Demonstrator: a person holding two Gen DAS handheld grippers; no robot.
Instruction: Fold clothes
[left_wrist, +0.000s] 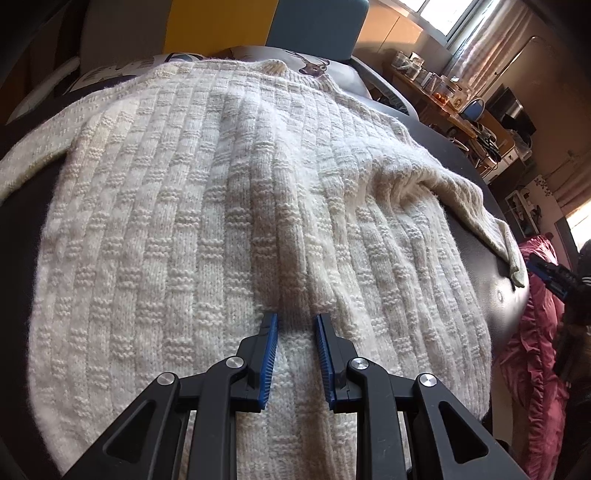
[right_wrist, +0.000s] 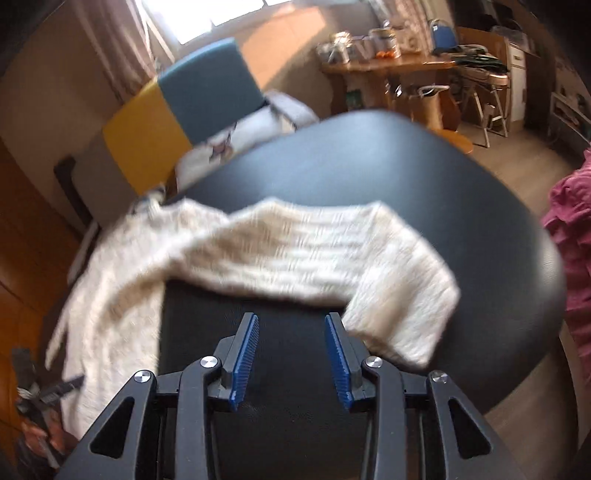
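Observation:
A cream knitted sweater (left_wrist: 207, 206) lies spread on a round black table (left_wrist: 491, 280), collar at the far end. My left gripper (left_wrist: 296, 319) sits low on the sweater's middle. Its blue pads are narrowed onto a raised ridge of knit, and creases run away from the fingertips. In the right wrist view the sweater's sleeve (right_wrist: 306, 251) stretches across the table (right_wrist: 369, 170), its cuff (right_wrist: 402, 317) bent towards me. My right gripper (right_wrist: 291, 321) hovers open over bare tabletop, its right finger just beside the cuff and nothing between the pads. It also shows at the left view's right edge (left_wrist: 546, 271). The right view is motion-blurred.
A yellow and teal chair back (right_wrist: 184, 107) with a printed cushion (left_wrist: 314, 66) stands beyond the table. Pink ruffled fabric (left_wrist: 532, 354) hangs off the table's right side. A cluttered wooden desk (right_wrist: 388, 66) and stools stand by the window.

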